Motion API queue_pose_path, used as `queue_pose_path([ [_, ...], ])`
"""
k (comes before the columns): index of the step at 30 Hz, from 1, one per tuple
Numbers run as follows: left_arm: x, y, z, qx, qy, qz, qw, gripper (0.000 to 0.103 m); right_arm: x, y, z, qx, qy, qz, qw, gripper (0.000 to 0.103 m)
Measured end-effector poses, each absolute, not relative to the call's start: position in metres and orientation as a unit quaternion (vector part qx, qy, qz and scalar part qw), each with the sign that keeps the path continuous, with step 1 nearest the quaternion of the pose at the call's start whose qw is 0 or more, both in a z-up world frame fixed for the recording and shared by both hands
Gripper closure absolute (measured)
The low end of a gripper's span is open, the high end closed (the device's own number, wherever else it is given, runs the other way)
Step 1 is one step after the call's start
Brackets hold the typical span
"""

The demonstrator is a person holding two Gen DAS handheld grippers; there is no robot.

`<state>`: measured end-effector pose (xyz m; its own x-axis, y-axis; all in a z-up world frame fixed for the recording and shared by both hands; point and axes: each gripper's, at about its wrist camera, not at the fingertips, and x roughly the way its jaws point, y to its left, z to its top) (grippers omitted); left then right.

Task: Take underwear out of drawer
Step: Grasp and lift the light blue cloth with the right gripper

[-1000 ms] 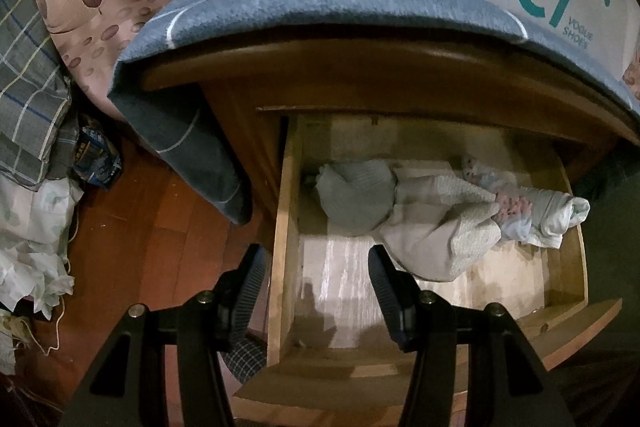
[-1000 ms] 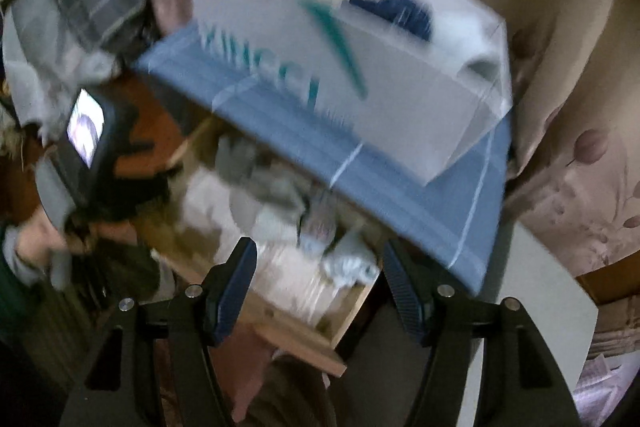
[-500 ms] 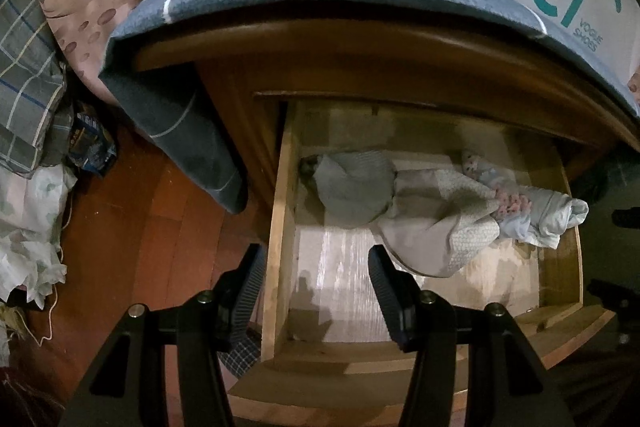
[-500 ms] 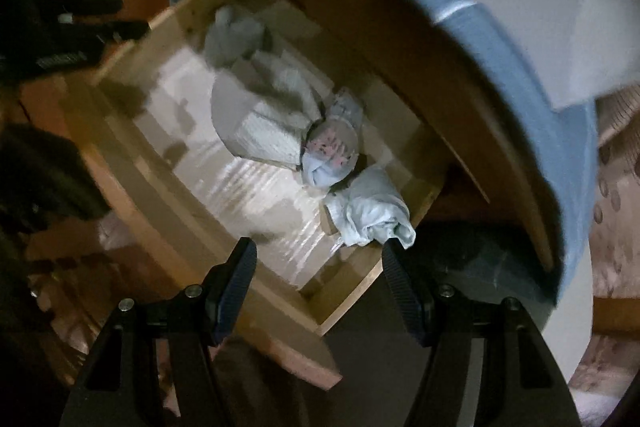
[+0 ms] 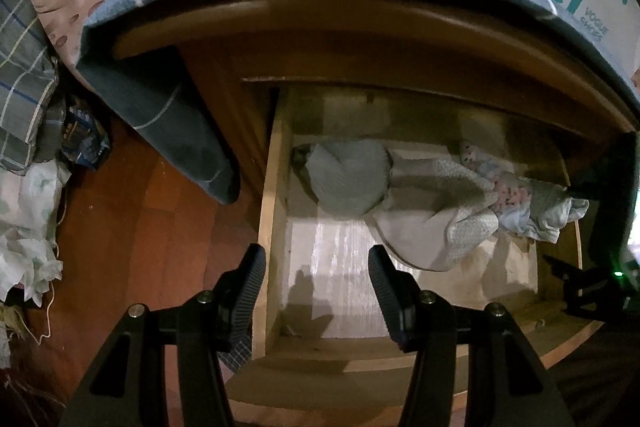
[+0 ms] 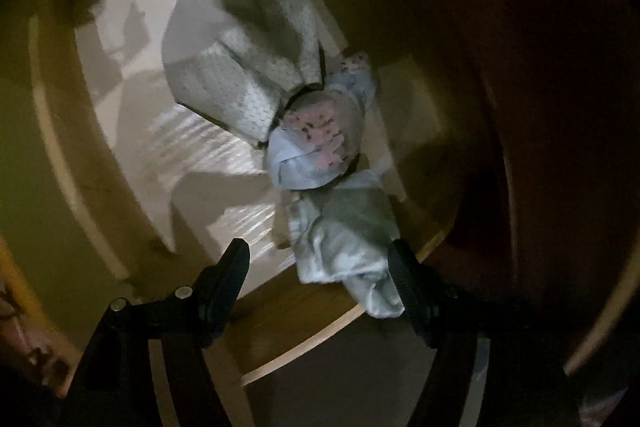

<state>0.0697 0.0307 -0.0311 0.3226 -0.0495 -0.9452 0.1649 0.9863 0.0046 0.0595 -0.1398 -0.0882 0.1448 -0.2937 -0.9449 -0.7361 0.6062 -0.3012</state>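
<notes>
On the far left, a plaid cloth (image 5: 20, 75) is lying on the wooden floor (image 5: 132, 227), and a blue blanket (image 5: 168, 123) is hanging over the cabinet's corner. The left hand-held gripper (image 5: 316, 281) is hovering with its fingers spread and nothing between them, straddling the left wall of the open drawer (image 5: 270, 211). Inside the drawer, a row of folded underwear (image 5: 436, 211) is lying across the back half: a grey piece, a white textured one, a pink-flowered one, then a pale blue bundle (image 6: 352, 243) at the right end. The right hand-held gripper (image 6: 318, 275) is pointing down over that bundle, jaws opening; the blurred view seems to show its right finger (image 6: 408, 283) brushing the cloth, not pinching it.
</notes>
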Motion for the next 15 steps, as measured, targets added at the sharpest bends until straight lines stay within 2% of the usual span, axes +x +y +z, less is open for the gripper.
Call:
queue_pose_path([
  [6, 0.07, 0.026, -0.034, 0.059, 0.582, -0.068, 0.808, 0.048, 0.062, -0.136, -0.111, -0.455, 0.609, 0.176, 0.625, 0.025],
  [15, 0.071, 0.022, -0.038, 0.069, 0.587, -0.071, 0.803, 0.048, 0.07, -0.138, -0.138, -0.496, 0.593, 0.183, 0.606, 0.026],
])
